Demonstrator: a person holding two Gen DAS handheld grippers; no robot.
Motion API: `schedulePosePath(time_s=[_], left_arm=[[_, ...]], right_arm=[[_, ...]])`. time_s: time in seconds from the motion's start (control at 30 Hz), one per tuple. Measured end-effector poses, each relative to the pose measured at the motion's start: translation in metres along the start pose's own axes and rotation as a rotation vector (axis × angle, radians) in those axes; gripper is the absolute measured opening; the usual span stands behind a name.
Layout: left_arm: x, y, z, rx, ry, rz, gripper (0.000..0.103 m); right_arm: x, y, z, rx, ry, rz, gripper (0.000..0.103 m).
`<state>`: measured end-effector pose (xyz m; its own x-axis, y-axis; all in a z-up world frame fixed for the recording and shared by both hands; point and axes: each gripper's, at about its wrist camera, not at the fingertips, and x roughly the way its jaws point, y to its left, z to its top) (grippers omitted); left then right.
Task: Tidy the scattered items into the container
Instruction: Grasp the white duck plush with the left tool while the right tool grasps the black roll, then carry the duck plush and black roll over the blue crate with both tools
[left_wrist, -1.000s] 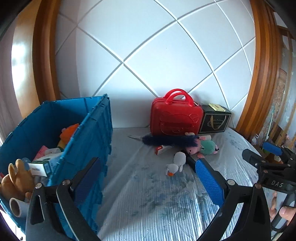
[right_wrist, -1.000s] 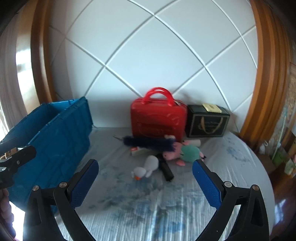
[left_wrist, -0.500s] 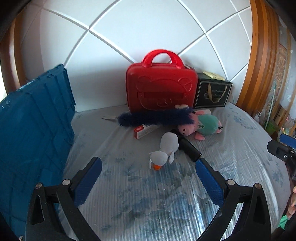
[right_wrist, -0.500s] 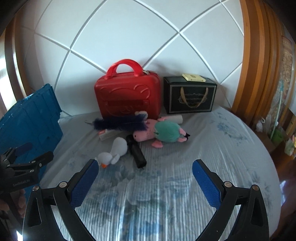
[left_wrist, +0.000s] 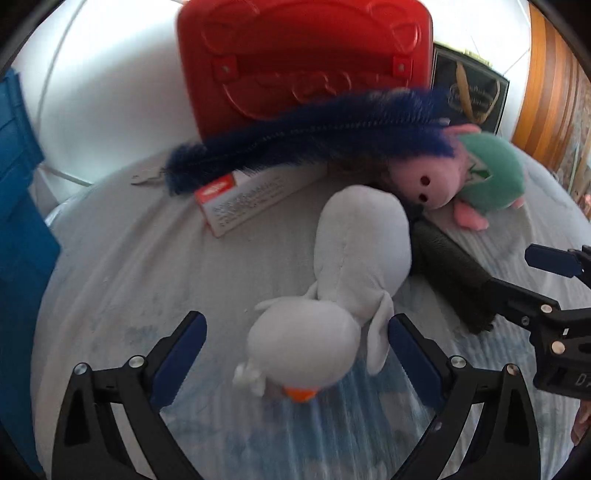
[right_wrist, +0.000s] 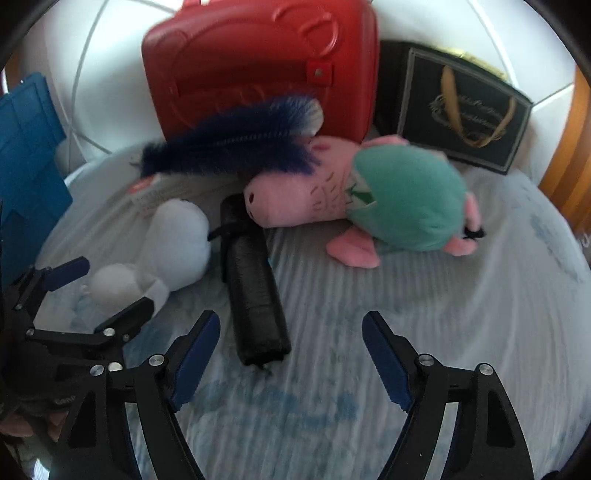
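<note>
Between the spread blue pads of the left gripper lies the head of a white plush duck, orange beak toward the camera; neither pad presses on it, so nothing is held. At 1 o'clock from the duck's body a black folded umbrella lies on the pale sheet, touching the duck's side. The right gripper stands unclenched over the umbrella's near end; its jaws have just been closing, the umbrella's tip sits just inside the left pad, and no pad touches it. At 12 o'clock from the umbrella rests a pink plush pig in a green dress, snout against the umbrella's far end. A dark blue feather lies across the pig's head and over a red-and-white carton. Behind them stand a red case and a black gift box. At 9 o'clock, the blue crate fills the frame edge.
</note>
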<state>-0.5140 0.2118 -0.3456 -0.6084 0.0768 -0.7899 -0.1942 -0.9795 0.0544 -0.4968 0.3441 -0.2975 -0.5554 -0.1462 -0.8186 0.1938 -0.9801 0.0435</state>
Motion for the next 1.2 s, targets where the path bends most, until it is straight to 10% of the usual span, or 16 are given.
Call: schedulePosePath(time_s=[0.37, 0.53, 1.2], left_arm=[[0.024, 0.004, 0.007, -0.053, -0.008, -0.057, 0.072], [0.016, -0.005, 0.002, -0.03, -0.009, -0.052, 0.05], [-0.149, 0.014, -0.029, -0.029, -0.202, 0.032, 0.048]], right_arm=[[0.042, -0.003, 0.007, -0.028, 0.051, 0.032, 0.08], [0.04, 0.017, 0.003, -0.102, 0.028, 0.001, 0.038], [-0.105, 0.059, -0.034, -0.093, -0.151, 0.03, 0.035]])
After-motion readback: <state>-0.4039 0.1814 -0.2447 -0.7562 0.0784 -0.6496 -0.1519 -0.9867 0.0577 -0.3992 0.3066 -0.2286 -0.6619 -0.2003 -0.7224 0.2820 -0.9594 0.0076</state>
